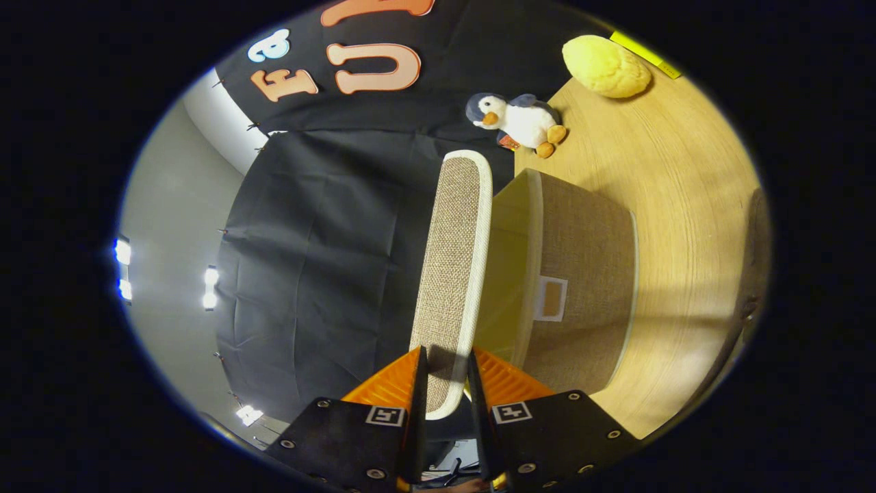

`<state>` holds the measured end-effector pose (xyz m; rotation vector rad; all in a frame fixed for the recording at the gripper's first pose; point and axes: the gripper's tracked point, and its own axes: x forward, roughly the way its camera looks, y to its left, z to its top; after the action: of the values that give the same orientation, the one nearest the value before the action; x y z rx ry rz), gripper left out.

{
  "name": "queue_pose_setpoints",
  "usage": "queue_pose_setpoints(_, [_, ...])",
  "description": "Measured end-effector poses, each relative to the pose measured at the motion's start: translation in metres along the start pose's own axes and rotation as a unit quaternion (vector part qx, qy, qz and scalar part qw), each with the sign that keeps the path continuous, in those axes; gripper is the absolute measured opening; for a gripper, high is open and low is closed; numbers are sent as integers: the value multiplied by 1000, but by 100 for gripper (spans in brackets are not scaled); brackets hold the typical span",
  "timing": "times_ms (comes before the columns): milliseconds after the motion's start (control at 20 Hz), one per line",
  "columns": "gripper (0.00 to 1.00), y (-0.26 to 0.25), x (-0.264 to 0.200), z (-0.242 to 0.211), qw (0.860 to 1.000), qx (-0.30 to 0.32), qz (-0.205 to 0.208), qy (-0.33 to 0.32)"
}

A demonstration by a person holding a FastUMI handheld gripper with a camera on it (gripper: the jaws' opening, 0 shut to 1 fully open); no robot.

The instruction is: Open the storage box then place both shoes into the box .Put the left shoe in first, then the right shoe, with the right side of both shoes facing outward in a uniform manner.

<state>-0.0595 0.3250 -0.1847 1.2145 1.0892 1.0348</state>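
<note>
Fingers (445, 383) clamp lid (453, 274) | box (582, 287) seemingly open beside

Recording booth: black cloth wall (321, 260), ceiling lights (209, 286)

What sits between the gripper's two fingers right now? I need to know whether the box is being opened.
In the gripper view, the storage box's lid sits edge-on between the fingers, the gripper shut on it and holding it off the open storage box.

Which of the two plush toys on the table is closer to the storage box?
The penguin plush, sitting just beyond the storage box. The yellow plush lies farther off. The gripper is shut on the box's lid.
</note>
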Motion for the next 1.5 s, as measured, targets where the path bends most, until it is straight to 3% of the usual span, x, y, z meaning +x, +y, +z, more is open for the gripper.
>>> queue_pose_setpoints(250, [27, 49, 22, 12, 999, -9, 21, -30])
queue_pose_setpoints(600, [19, 115, 80, 18, 996, -69, 20, -49])
queue_pose_setpoints(800, [19, 132, 123, 13, 994, -95, -4, -53])
queue_pose_setpoints(900, [20, 129, 142, 15, 992, -106, -36, -64])
queue_pose_setpoints(1100, [39, 125, 154, 5, 984, -151, -71, -61])
queue_pose_setpoints(1250, [66, 116, 142, 4, 977, -180, -96, -65])
queue_pose_setpoints(1500, [84, 79, 89, 14, 953, -234, -170, -94])
